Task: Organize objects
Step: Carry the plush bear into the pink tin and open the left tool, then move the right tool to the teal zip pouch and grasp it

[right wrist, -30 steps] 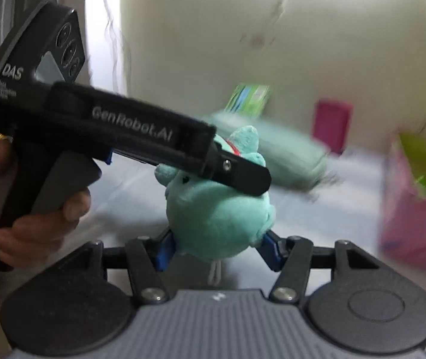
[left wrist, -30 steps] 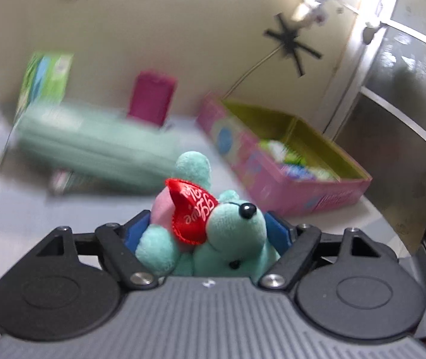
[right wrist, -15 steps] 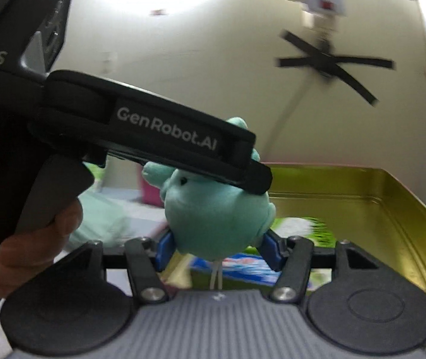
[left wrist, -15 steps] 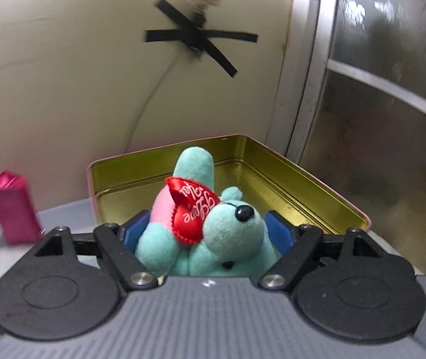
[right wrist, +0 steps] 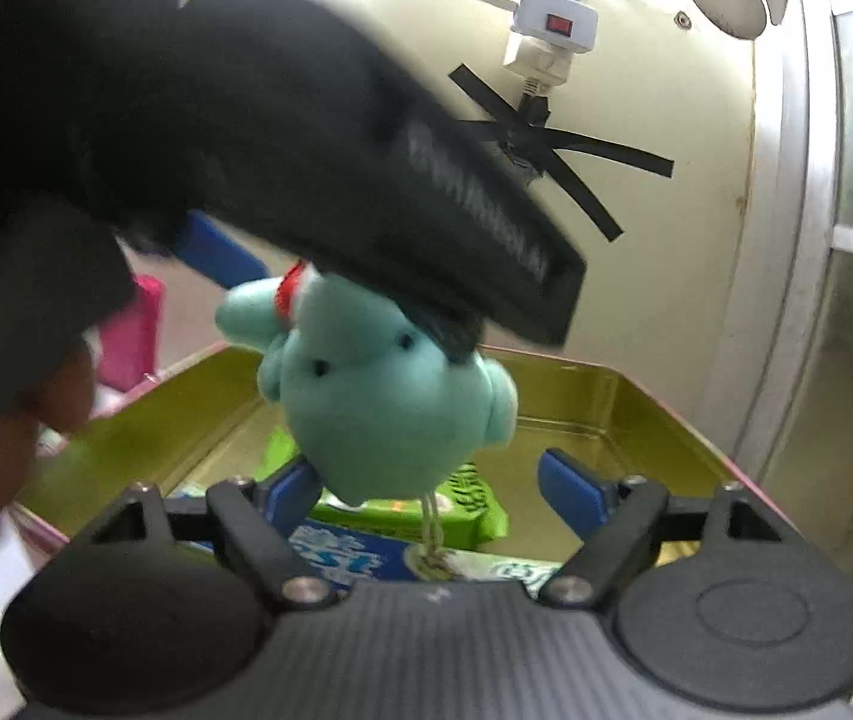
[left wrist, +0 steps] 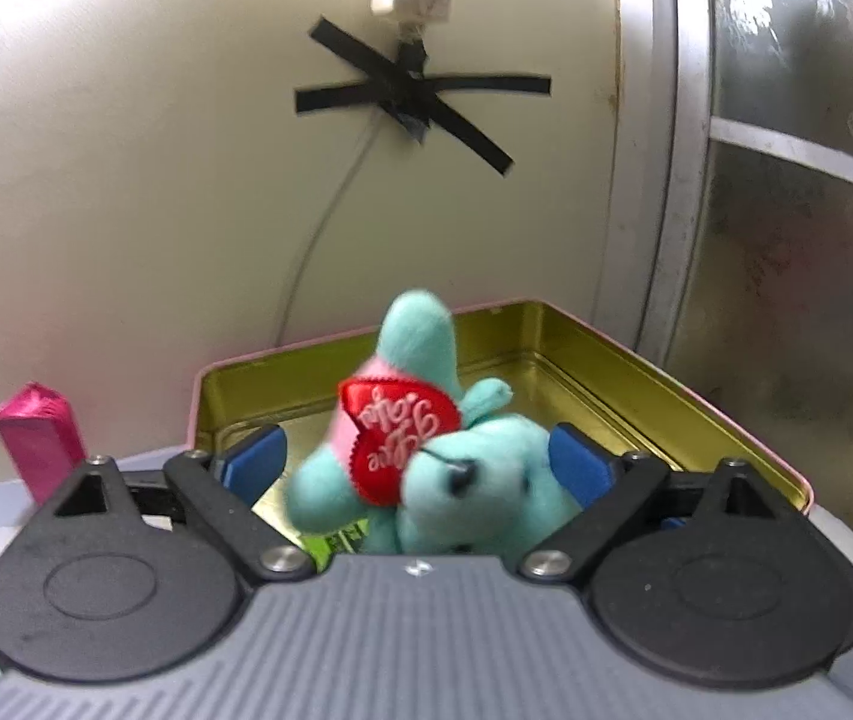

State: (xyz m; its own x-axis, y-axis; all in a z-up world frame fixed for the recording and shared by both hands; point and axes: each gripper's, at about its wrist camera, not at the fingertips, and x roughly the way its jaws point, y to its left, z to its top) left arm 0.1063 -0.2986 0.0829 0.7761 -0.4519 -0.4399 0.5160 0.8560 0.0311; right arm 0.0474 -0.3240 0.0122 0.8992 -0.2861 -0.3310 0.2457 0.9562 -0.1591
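Teal plush bear (left wrist: 474, 480) with a red satin heart (left wrist: 399, 441) on its chest sits between the blue pads of the left gripper (left wrist: 420, 459), over the near end of the open tin box (left wrist: 636, 387). The left gripper's jaws have just been opening: there is a clear gap at the 9 o'clock pad (left wrist: 252, 459), while the 3 o'clock pad is right at the bear's head, contact not certain. The bear is blurred and tilted, one ear up at 12 o'clock.

In the right wrist view the same bear (right wrist: 384, 408) is seen from behind and below, with the left gripper's black body above it at 11 o'clock. The right gripper (right wrist: 435, 489) has also just been opening its jaws. The 3 o'clock pad (right wrist: 570, 492) stands well clear of the plush; the 9 o'clock pad is just under the bear's lower edge, touch unclear. The bear's hang string (right wrist: 429, 531) dangles at 6 o'clock.

The tin box has a gold inside and a pink rim. On its floor lie a green packet (right wrist: 468, 501) and a blue-and-white packet (right wrist: 336, 558), below the bear. A pink box (left wrist: 36, 438) stands on the surface at 9 o'clock of the tin, apart from it. On the cream wall at 12 o'clock, black tape (left wrist: 420, 99) crosses over a cable under a white power strip (right wrist: 552, 15). A person's hand (right wrist: 0, 438) grips the left gripper's handle at 9 o'clock.
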